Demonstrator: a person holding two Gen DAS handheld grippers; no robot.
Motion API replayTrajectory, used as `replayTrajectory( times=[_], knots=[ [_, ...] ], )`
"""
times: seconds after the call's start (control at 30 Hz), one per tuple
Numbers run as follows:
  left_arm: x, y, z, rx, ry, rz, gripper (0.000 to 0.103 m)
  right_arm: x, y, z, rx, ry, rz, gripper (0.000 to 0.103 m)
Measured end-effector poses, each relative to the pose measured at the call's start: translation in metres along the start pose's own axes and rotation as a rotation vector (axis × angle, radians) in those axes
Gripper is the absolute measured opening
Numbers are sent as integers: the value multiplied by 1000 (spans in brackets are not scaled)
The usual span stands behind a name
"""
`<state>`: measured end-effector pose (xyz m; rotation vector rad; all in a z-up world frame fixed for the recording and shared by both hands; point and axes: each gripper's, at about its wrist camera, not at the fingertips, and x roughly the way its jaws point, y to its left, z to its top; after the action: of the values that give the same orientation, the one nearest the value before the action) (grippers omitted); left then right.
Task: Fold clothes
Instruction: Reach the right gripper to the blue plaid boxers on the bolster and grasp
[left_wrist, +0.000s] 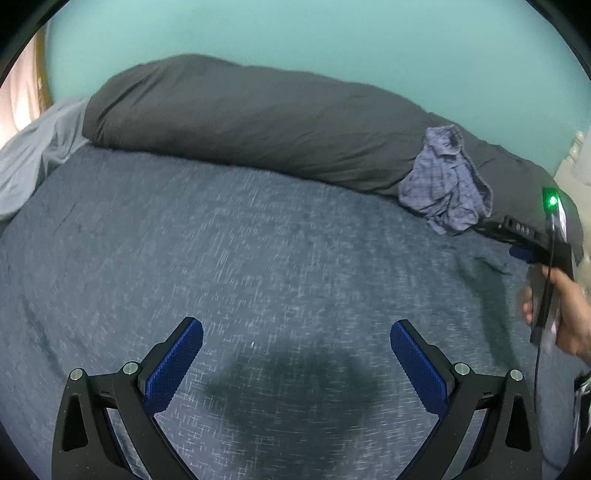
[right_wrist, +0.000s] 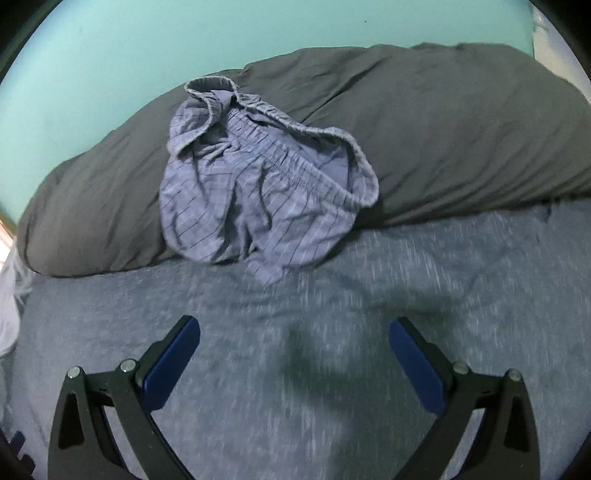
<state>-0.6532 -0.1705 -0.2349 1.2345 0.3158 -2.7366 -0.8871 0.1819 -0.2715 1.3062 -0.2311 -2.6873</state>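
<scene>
Blue checked shorts (right_wrist: 258, 192) are lying crumpled against a grey duvet (right_wrist: 461, 129) at the bed's (right_wrist: 332, 295) far edge, waistband gaping upward, probably dropped there awaiting folding. Right gripper (right_wrist: 295, 354) is hovering before them, jaws spread and empty, seemingly lining up a grab. Left gripper (left_wrist: 295, 354) is likewise hanging released over bare bedding, well apart from the shorts. No containers are showing.

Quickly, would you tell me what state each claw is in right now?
Left claw: open, holding nothing.
Right claw: open, holding nothing.
</scene>
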Motion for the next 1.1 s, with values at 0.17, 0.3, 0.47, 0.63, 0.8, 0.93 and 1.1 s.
replayTrajectory(
  times=[0.17, 0.3, 0.47, 0.63, 0.8, 0.93, 1.1],
  knots=[
    [10, 16, -10, -46, 3, -12, 103, 27, 5, 15, -8, -6, 5, 103],
    [14, 27, -22, -55, 17, -20, 103, 45, 8, 26, -34, -29, -66, 102],
    [6, 41, -37, -56, 22, -30, 103, 63, -2, 31, -2, -20, -112, 92],
    [-3, 51, -55, -52, 26, -47, 103, 79, -2, 38, 48, 0, -40, 91],
    [3, 60, -75, -78, 65, -56, 103, 82, 13, 40, -21, -25, -53, 78],
    [4, 62, -84, -62, 70, -45, 103, 85, 28, 40, -139, 24, -103, 17],
    [2, 62, -93, -68, 68, -53, 103, 63, 30, 37, -188, -21, -84, 4]
  ],
)
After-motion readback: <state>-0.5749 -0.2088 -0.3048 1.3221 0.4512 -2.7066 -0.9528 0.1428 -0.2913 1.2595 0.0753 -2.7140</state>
